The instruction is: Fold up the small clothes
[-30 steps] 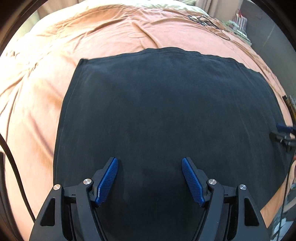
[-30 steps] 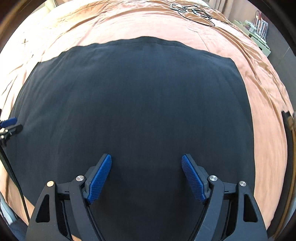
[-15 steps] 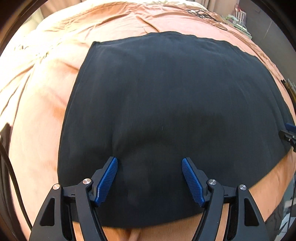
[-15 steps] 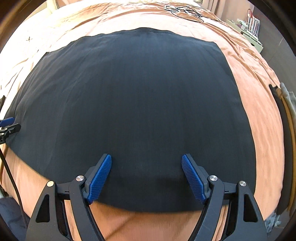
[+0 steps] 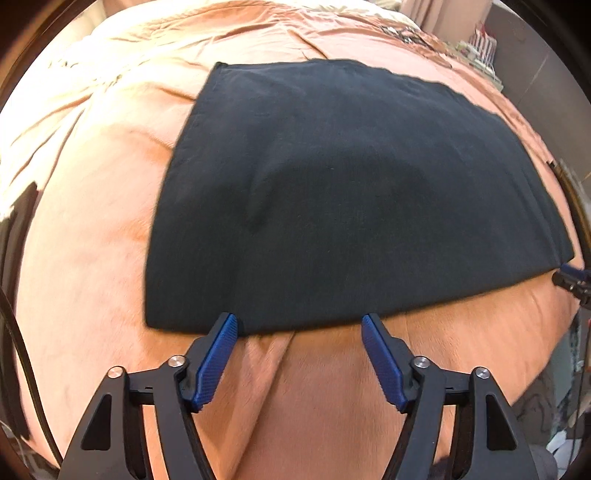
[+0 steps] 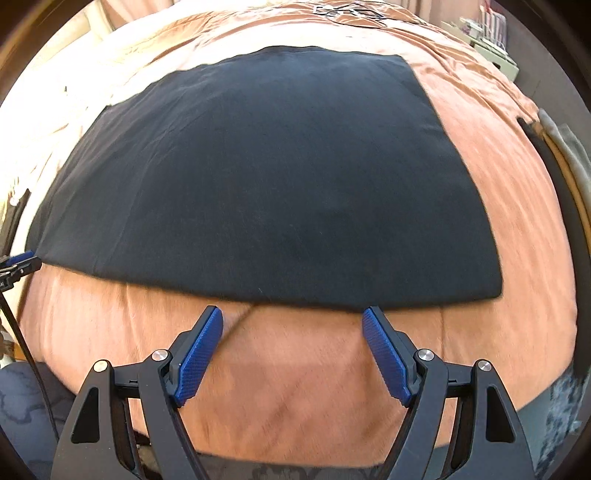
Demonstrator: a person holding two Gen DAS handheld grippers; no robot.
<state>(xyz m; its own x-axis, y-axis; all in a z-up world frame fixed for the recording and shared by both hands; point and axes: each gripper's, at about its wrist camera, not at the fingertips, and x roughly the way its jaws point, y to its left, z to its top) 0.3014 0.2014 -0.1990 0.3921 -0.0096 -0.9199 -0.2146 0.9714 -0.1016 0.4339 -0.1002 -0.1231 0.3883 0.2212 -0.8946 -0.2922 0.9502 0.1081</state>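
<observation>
Black cloth lies spread flat on the orange bedspread, and I take that cloth as my landmark. I hold my left gripper tilted steeply down at its near hem, close to the near left corner. Its blue fingertips sit right at the hem line; the jaws have just been closing a little, yet they stand well apart with only bedspread and the hem's edge between them, pressing on nothing. Whether the left tip touches the fabric I cannot say, as the picture is smeared there.

My right gripper points down the same way, at the near hem toward the right corner of the cloth. Its jaws are wide and empty, the blue pads just short of the hem, over bare bedspread.

From the right view, the tip of my other gripper shows at the cloth's near left corner. Beyond the cloth's far edge a tangle of thin dark cable lies on the bedspread. No writing or label is readable anywhere.
</observation>
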